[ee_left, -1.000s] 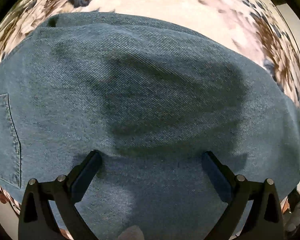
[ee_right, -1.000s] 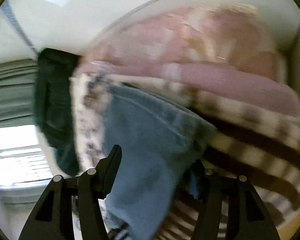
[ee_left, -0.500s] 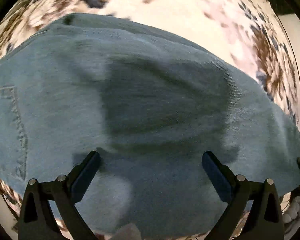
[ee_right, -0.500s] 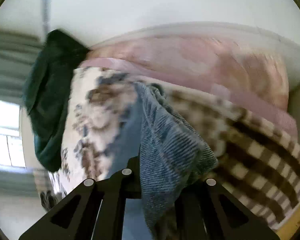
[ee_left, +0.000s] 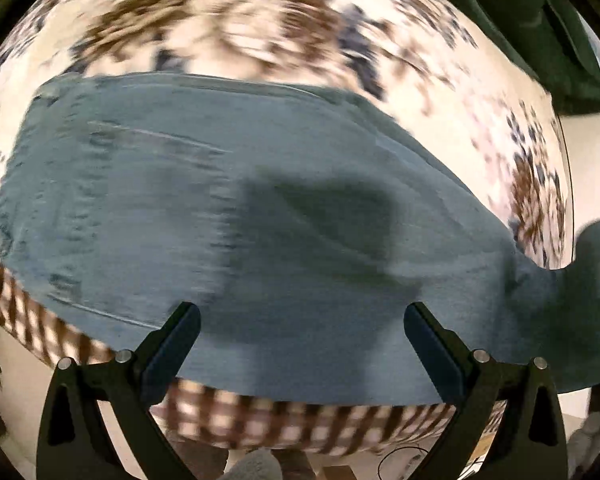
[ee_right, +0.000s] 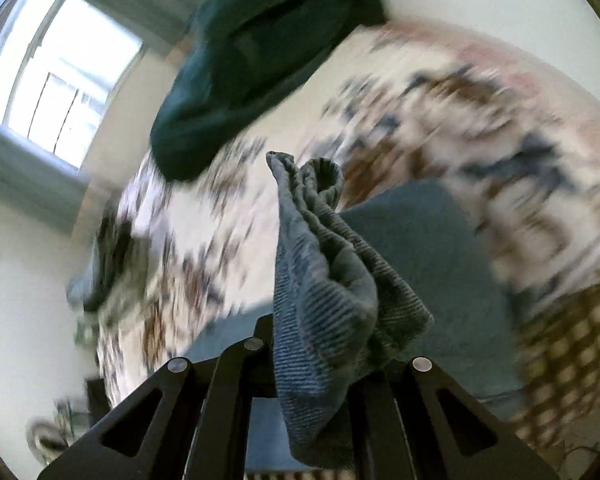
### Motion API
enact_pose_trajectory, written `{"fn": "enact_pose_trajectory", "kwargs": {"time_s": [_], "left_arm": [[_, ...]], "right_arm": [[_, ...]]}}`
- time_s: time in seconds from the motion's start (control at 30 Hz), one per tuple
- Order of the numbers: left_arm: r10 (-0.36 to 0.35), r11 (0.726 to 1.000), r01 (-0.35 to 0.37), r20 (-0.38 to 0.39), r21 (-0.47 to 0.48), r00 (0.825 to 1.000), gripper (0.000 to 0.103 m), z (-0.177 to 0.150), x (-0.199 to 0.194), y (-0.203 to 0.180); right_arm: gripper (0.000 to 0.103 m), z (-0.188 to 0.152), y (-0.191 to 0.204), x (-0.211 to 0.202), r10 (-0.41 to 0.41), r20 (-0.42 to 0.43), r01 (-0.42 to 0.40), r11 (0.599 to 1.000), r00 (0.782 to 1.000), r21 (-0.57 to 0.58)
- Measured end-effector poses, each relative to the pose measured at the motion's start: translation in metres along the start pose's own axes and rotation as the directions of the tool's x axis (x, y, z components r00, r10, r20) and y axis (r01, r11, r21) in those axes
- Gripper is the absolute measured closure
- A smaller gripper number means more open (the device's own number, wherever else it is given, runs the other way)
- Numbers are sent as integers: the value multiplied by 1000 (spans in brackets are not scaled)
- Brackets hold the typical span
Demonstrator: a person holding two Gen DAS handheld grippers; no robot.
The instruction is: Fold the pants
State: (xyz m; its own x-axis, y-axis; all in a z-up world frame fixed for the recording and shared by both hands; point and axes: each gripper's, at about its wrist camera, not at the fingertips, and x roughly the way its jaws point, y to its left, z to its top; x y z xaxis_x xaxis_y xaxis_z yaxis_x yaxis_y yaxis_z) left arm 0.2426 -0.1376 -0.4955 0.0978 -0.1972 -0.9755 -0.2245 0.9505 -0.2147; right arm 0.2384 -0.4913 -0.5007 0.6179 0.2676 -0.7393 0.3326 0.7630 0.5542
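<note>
Left wrist view: fingers [ee_left: 180,332] of left gripper [ee_left: 300,320] spread wide, empty, above denim pants [ee_left: 228,216] at frame centre on floral bedspread [ee_left: 240,24]. Right wrist view: right gripper [ee_right: 320,344] clamped on bunched pants [ee_right: 324,272] fold, lower centre.

Pants [ee_left: 300,220] are showing matt, ribbed blue denim; bedspread [ee_left: 260,28] is looking like soft printed cloth; grippers' arms matt black plastic.

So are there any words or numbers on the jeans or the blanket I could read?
None: no words, numbers or labels show in either view.
Jeans: plain denim, only seams and stitching; a bunch of it is clamped in the right gripper.
Blanket: a blurred flower pattern, no writing.
</note>
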Motion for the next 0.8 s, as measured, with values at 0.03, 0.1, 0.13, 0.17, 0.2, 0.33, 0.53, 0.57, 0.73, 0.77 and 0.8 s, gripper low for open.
{"fn": "enact_pose_trajectory", "kwargs": {"time_s": [0.03,0.1,0.13,0.17,0.2,0.33,0.53,0.57,0.73,0.77,0.8], "left_arm": [[5,1000,-5,8,-11,1000,0,-6,-3,17],[14,1000,-13,23,-22,1000,0,-13,-6,33],[22,999,-21,27,-27,999,0,-7,-6,45],[28,999,-27,32,-31,999,0,-6,-6,52],[33,999,-32,35,-38,999,0,-5,-7,62],[44,996,-42,31,-75,999,0,1,-5,97],[24,993,-17,55,-118,998,0,16,-16,116],[16,993,-9,59,-118,998,0,18,-18,115],[-68,994,73,67,-77,995,0,31,-17,80],[-90,994,93,58,-60,994,0,32,-14,71],[-105,994,107,47,-36,993,0,34,-8,56]], "right_arm": [[96,-17,17,20,-14,-32,13,999,999,-52],[96,-45,39,54,-17,-101,7,995,995,-100],[96,-60,47,67,-25,-126,9,992,992,-130],[96,-77,56,83,-34,-158,8,987,987,-161],[96,-91,64,97,-48,-195,10,981,980,-194],[60,-145,100,138,-179,-315,69,941,932,-330],[33,-150,125,116,15,-431,-133,961,902,-243],[31,-142,118,106,-9,-408,-98,966,913,-241],[31,-98,61,61,-245,-306,178,957,920,-231],[31,-90,44,52,-312,-295,255,942,903,-216],[31,-83,27,43,-357,-293,311,931,887,-193]]}}
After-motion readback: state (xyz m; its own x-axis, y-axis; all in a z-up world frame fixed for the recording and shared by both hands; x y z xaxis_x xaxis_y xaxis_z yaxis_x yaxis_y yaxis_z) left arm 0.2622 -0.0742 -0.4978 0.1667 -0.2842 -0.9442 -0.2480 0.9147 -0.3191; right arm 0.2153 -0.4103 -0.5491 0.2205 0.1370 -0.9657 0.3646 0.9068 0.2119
